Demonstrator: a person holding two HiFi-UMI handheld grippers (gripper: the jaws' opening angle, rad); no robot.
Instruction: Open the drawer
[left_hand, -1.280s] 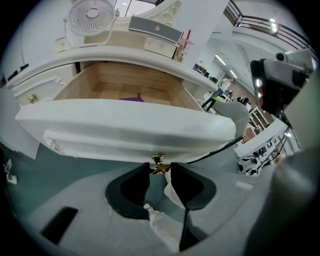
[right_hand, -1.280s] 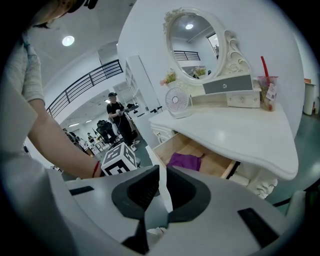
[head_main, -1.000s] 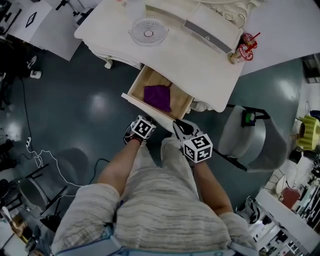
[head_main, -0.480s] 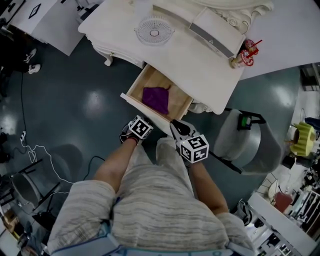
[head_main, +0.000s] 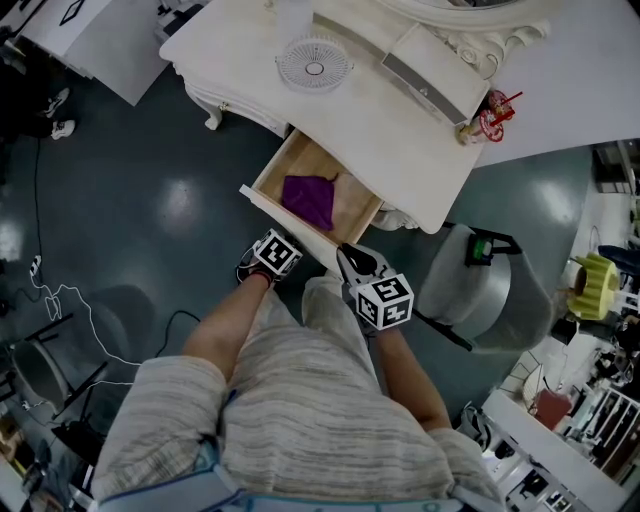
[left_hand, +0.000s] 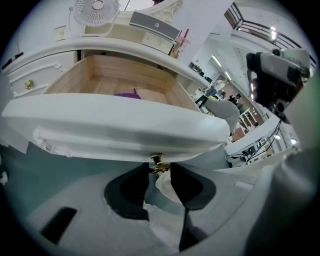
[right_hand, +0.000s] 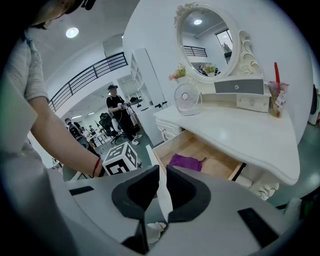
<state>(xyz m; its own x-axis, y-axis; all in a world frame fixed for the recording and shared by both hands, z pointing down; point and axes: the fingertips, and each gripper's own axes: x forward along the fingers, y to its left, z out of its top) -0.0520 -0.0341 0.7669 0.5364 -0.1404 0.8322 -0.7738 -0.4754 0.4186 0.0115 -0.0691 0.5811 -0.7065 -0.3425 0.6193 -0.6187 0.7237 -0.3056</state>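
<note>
The white dressing table's drawer stands pulled out, its wooden inside showing, and a purple cloth lies in it. My left gripper is at the middle of the drawer front. In the left gripper view its jaws are shut on the small brass knob under the front panel. My right gripper hovers just right of it near the front's right end. In its own view the right gripper is shut with nothing in it, the open drawer and cloth beyond.
On the table top stand a small round fan, a grey-fronted box and a cup with a red straw. A grey stool stands to the right of the drawer. Cables lie on the floor at left.
</note>
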